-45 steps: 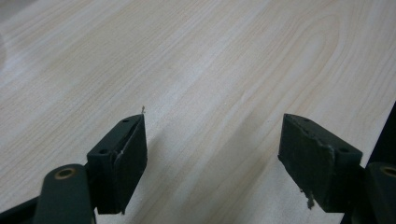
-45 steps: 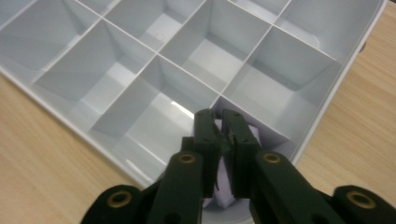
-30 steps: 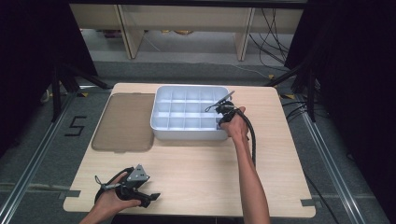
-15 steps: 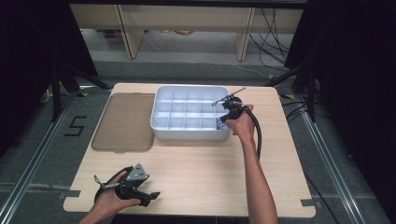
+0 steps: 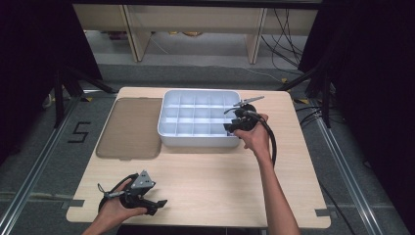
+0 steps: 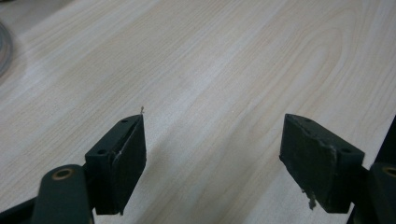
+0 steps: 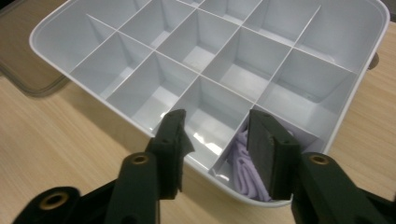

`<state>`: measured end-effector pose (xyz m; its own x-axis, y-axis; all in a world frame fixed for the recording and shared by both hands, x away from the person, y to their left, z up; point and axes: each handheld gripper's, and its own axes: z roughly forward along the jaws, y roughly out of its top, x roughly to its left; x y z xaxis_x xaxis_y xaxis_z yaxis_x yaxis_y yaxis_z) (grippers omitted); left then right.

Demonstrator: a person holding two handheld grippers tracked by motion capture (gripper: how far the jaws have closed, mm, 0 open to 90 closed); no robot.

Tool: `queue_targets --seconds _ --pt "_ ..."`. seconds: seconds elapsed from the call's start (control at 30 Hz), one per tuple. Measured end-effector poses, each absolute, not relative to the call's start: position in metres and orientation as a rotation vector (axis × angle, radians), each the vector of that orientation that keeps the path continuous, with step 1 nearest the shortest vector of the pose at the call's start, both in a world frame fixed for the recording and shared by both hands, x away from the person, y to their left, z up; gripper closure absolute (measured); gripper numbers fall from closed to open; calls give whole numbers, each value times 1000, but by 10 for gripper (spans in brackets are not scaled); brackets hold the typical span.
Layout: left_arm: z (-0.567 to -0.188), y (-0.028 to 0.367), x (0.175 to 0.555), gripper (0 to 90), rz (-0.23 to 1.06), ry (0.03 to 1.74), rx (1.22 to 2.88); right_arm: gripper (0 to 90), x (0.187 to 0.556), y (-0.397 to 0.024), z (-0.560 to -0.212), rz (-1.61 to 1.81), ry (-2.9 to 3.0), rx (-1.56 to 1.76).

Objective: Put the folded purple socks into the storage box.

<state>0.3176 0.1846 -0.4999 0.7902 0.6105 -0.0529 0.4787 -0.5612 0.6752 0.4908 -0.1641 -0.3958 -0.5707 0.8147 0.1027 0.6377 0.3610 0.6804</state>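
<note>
One lilac cloth [image 7: 246,165] lies crumpled in the near right corner compartment of the white divider tray [image 5: 198,141], and that is the relation the coming move turns on: the cloth sits just below and ahead of the right gripper [image 7: 215,140], between its fingers in the right gripper view but not pressed by them. The jaws have just been opening and now stand partway apart over the tray's near rim, holding nothing. I judge the cloth has been dropped into its cell and the right hand is free to pull away.

The cloth has no clear long axis; it is a bunched heap, folds running roughly along the cell's outer wall. The right gripper [image 5: 234,125] is by far the nearer one. The left gripper [image 5: 138,195] rests well apart at the table's [image 5: 210,181] near left corner, jaws wide open over bare wood.

The other cells that can be seen are empty. A brown lid [image 5: 131,128] lies flat just beside the tray's left wall, toward the table's left edge. The tray's dividers and rim are the only things near the right fingers.
</note>
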Motion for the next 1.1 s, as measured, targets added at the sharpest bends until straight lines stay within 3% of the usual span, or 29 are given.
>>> queue_targets --seconds 0.07,0.33,1.1 --pt "-500 185 318 222 242 799 2273 501 483 -161 -396 1036 2350 1315" --pt "-500 186 319 218 235 817 2272 402 466 -155 -395 1091 2336 1277" --pt "-500 187 319 218 260 817 2259 325 431 -139 -408 1141 2381 1188"
